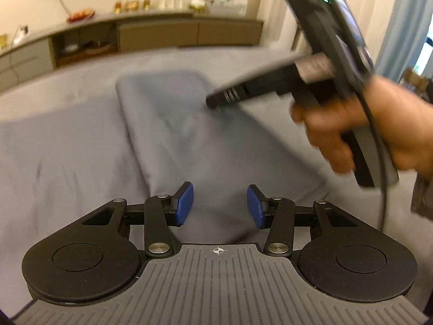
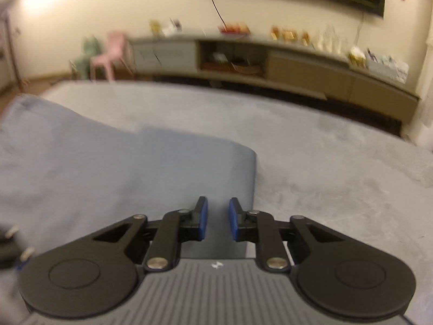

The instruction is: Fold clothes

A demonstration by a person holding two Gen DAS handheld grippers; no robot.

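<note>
A folded grey-blue garment lies on a wide grey bed cover, forming a long, smooth strip that runs away from the person toward the far edge of the bed. Its far end is rounded and lies flat on the cover.

The left gripper hovers over the near end of the strip. Its two blue pads stand apart with a clear gap, and only cloth shows beneath that gap; the pads press on nothing, so this claw is open.

In the left wrist view, the right gripper comes in from the right, blurred by motion, held by the person's right hand wrapped around its dark handle. Its tip sits just over the right edge of the garment, about midway along the strip. Whether it touches the cloth cannot be told.

From the right wrist view, the right gripper's blue pads stand a narrow gap apart, with nothing pinched between them. Below them the garment's right edge runs forward, the bare bed cover to its right. This claw is also open, though only slightly.

Beyond the bed, a long low sideboard runs along a cream wall, with small jars and packets on top. A pink chair stands at its left end, and pale blue curtains hang at the right of the left wrist view
</note>
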